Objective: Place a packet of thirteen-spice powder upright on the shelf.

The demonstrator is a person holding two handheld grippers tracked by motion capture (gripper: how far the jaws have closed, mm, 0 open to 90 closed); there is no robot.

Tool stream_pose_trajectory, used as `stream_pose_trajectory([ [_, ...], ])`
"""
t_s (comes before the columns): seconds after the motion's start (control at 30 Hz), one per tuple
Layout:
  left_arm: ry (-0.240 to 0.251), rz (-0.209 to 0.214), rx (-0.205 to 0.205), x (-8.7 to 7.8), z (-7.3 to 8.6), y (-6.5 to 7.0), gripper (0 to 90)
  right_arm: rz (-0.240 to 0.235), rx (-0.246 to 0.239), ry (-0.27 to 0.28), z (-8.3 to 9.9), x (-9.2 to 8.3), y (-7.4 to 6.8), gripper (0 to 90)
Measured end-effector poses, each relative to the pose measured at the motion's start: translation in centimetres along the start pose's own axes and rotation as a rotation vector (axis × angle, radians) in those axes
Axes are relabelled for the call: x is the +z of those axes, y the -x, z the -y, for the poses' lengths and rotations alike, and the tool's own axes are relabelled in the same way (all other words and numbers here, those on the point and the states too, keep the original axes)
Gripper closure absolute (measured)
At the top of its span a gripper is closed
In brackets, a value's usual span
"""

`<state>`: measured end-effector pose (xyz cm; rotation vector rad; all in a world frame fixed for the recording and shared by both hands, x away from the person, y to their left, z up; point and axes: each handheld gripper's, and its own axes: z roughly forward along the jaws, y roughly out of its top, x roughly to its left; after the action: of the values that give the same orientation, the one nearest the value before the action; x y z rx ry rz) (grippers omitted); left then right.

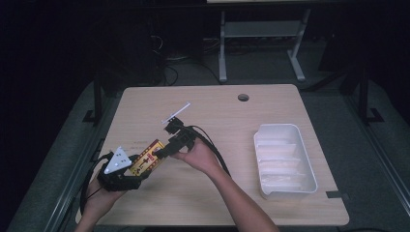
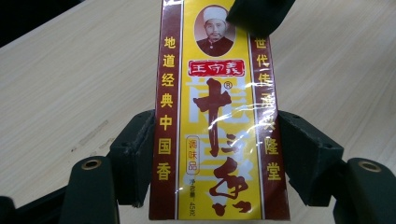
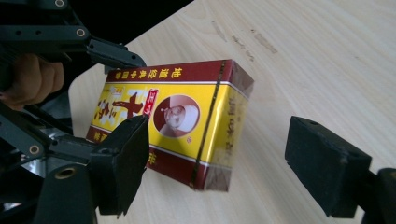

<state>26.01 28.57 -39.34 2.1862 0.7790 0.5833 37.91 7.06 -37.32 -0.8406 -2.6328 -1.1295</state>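
Box first: a small yellow and dark red cardboard box [image 1: 146,161] with shiny clear wrap and Chinese writing on it sits near the front left corner of the pale wooden bench [image 1: 270,104]. It is held up off the wood, between the two tools.

The left tool [image 1: 129,175] pinches the box. In the left gripper view, its two black pads press on the long dark red sides of the box [image 2: 219,116], one on each side. The right tool [image 1: 162,151] is at the far end of the box. In the right gripper view, its pads are spread wide. One pad is just beside the box's [image 3: 175,121] yellow face, maybe touching it, and the other pad is well apart from it. So the right tool is not holding the box now.

I think the box is light, because one tool lifts it by the sides. It looks stiff with sharp corners, but thin card can get squashed if you squeeze too hard. The shiny wrap looks slippery, so the box could slide out. A good place to hold is across the narrow sides near the middle, flat pads on flat card.

A white plastic tray [image 1: 300,137] rests near the right edge of the bench, well apart from the box.
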Motion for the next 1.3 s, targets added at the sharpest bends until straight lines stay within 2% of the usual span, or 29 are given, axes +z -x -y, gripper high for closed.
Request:
stream_pose_trajectory([
  [0.17, 0.008, 0.002, 0.004, 0.02, -0.16, 0.19, 32.5, -0.023, 0.005, -0.004, -0.17, 0.44, -0.16, 23.0],
  [0.5, 0.028, -0.004, -0.006, -0.21, -0.2, 0.07, 32.6, -0.075, 0.047, 0.003, -0.31, 0.66, -0.02, 26.2],
  [0.73, 0.04, 0.007, -0.013, -0.23, -0.26, 0.05, 32.6, -0.116, 0.062, 0.002, -0.35, 0.85, 0.04, 30.9],
  [0.77, 0.04, 0.009, -0.013, -0.22, -0.26, 0.03, 32.6, -0.13, 0.061, 0.001, -0.38, 0.92, -0.04, 33.8],
  [1.03, 0.034, 0.018, -0.017, 0.09, -0.08, -0.08, 32.4, -0.124, 0.081, -0.009, -0.4, 0.82, 0.0, 37.7],
  [1.17, 0.01, 0.025, -0.021, 0.49, 0.17, -0.3, 32.3, -0.117, 0.088, -0.007, -0.48, 0.7, 0.04, 44.6],
  [1.3, 0.007, 0.016, -0.018, 0.64, 0.25, -0.2, 32.3, -0.123, 0.092, 0.009, -0.6, 0.34, -0.03, 51.2],
])
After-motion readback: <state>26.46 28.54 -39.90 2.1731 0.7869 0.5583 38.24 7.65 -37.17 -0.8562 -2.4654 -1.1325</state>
